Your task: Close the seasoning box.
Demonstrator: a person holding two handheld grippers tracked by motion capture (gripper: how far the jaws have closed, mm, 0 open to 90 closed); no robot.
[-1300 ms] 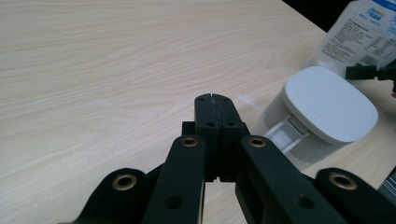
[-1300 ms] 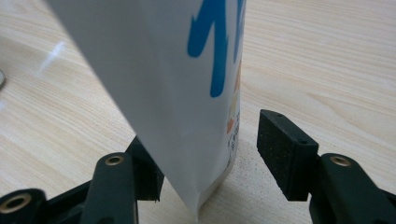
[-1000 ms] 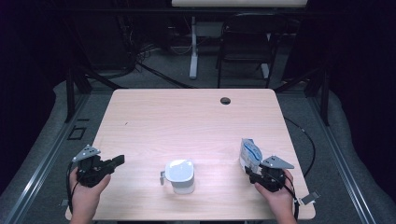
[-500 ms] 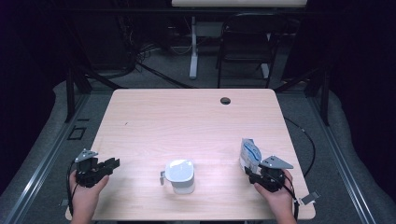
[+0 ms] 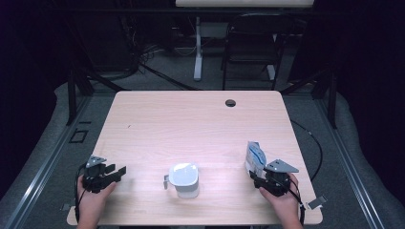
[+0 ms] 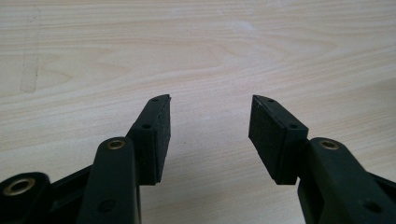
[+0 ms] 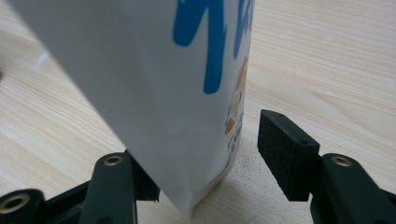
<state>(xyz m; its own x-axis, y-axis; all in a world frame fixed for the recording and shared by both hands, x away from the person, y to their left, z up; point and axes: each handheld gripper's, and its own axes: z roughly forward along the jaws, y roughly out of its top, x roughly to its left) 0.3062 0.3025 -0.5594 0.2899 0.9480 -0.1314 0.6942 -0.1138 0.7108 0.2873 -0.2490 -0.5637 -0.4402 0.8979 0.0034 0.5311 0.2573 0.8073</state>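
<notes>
standing between the open right claw (image 7: 212, 154) jaws: white pouch (image 7: 154, 93).

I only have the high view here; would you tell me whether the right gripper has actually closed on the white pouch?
Observer: Not yet. In the right gripper view, the right gripper is open around the pouch, and one pad stands clear of it.
Operator: Thank you. What is printed on it?
Observer: Large blue lettering, with a small orange picture lower down.
Operator: And is the left gripper holding anything?
Observer: No. The left gripper is open, with only the bare wooden table between its jaws.
</notes>
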